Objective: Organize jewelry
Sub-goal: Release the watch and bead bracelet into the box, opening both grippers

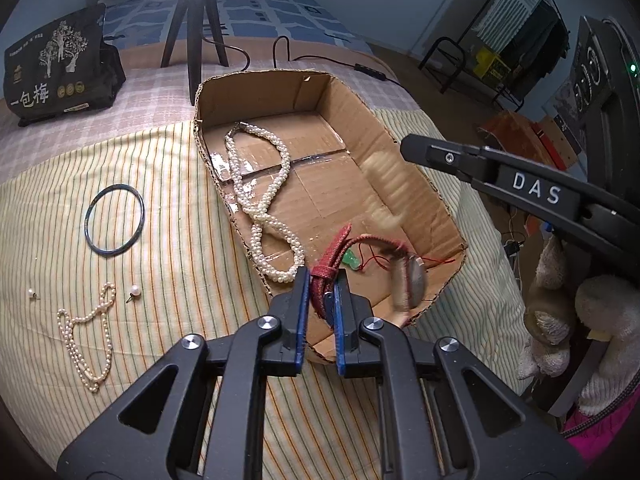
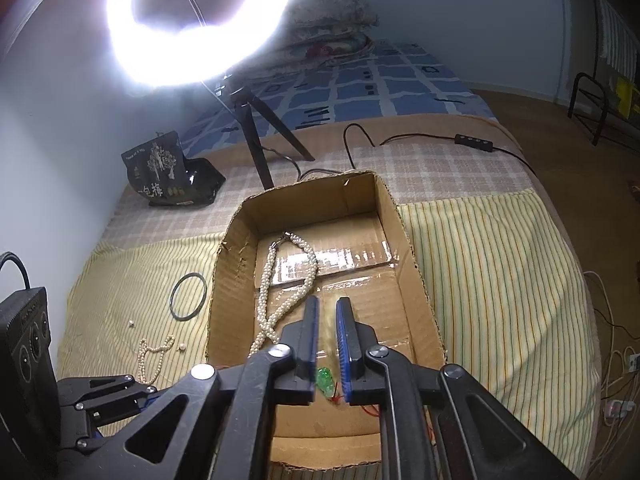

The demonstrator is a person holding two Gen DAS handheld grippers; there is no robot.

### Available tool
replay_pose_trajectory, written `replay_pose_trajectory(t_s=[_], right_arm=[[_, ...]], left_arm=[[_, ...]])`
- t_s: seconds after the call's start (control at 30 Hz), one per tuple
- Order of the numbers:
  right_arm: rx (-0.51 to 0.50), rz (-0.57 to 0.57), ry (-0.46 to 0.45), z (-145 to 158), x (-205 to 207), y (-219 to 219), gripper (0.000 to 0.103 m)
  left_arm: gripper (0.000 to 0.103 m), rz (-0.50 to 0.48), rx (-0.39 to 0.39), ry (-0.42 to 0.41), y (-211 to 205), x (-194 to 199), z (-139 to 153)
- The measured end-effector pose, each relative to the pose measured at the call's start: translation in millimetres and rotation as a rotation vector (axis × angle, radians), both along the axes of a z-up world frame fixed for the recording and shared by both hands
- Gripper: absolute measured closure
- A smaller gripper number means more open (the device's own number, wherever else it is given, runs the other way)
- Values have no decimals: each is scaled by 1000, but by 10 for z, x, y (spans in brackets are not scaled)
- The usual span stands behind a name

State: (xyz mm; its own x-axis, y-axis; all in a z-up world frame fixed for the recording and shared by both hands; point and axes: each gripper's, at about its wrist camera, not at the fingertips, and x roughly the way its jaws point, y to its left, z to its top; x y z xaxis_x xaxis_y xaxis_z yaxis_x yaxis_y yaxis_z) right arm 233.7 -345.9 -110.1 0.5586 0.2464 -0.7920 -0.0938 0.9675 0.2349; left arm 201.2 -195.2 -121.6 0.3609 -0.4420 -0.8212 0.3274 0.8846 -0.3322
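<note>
The left hand-held gripper [image 1: 322, 292] clamps the red cord [image 1: 326, 268] over the cardboard box [image 1: 420, 168], at 6 o'clock of it, for deposit; the right hand-held gripper [image 2: 327, 320] stands slightly open, empty.

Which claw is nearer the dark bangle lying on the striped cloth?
Left. The left claw is nearer the dark bangle; the right claw is over the cardboard box, farther away.

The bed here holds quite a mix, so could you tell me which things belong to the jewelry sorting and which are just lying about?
Belongs to the job:
cardboard box
thick pearl rope
red cord with green pendant
dark bangle
thin pearl necklace
two pearl studs

Just lying about:
black snack bag
ring light tripod
plush toy
</note>
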Motion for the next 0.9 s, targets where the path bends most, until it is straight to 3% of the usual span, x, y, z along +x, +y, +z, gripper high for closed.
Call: replay_pose_trajectory(t_s=[0.03, 0.17, 0.23, 0.27, 0.37, 0.43, 0.77, 0.9], right_arm=[[2, -3, -2, 4, -1, -3, 77], [-1, -14, -10, 21, -10, -11, 65], [-15, -32, -13, 25, -12, -27, 36], [-20, -43, -22, 36, -24, -36, 33], [-21, -49, -26, 58, -26, -49, 28], [-23, -59, -28, 70, -31, -50, 20], [-47, -93, -29, 125, -79, -44, 9], [-65, -118, -38, 175, -116, -52, 0]], left_arm=[[91, 0, 3, -3, -4, -3, 0], [73, 5, 10, -15, 4, -7, 21], [63, 5, 11, -21, 23, -11, 31], [63, 5, 12, -22, 33, -11, 34], [62, 10, 19, -20, 66, -11, 38], [62, 19, 24, -16, 92, -6, 39], [62, 38, 34, -20, 233, -42, 50], [62, 41, 53, -23, 318, -68, 46]])
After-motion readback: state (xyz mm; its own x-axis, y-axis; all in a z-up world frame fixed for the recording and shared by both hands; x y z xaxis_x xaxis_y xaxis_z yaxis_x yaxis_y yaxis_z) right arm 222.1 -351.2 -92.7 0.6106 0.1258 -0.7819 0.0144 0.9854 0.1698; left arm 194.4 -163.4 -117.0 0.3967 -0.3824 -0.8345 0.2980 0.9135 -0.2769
